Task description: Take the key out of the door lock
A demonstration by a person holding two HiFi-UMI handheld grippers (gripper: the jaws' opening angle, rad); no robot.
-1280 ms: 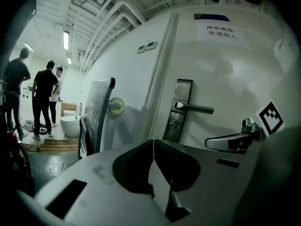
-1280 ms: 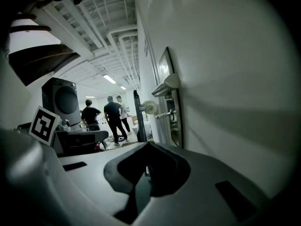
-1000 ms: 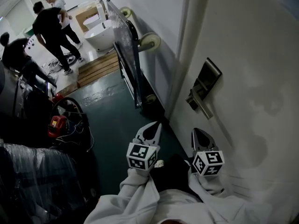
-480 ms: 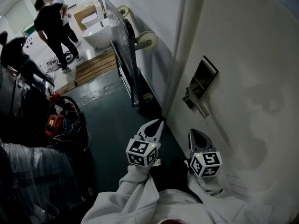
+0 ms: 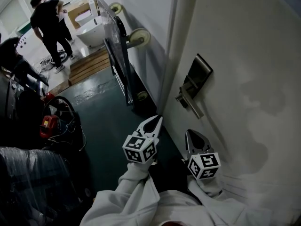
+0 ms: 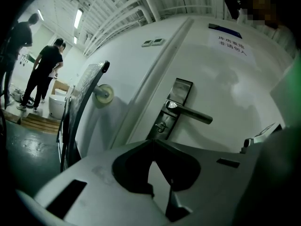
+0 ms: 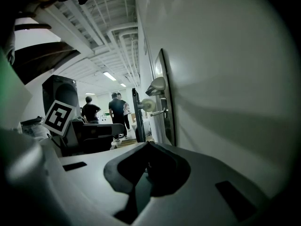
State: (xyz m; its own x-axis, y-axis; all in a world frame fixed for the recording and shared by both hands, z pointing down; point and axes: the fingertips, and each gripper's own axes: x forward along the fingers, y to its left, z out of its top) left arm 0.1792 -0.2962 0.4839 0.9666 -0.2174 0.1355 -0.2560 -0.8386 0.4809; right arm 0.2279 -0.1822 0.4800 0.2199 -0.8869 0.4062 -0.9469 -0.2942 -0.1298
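While left gripper [image 6: 151, 142] hovers, key [image 6: 161, 125] ahead, slightly above, apart.

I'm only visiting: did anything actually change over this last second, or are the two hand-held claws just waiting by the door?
The left gripper rolled a little and edged forward, nearer the silver lever handle. Nothing was taken hold of or let go. The right gripper stayed put, both grippers remain shut and empty, and the small metal key is still in the dark lock plate below that handle.
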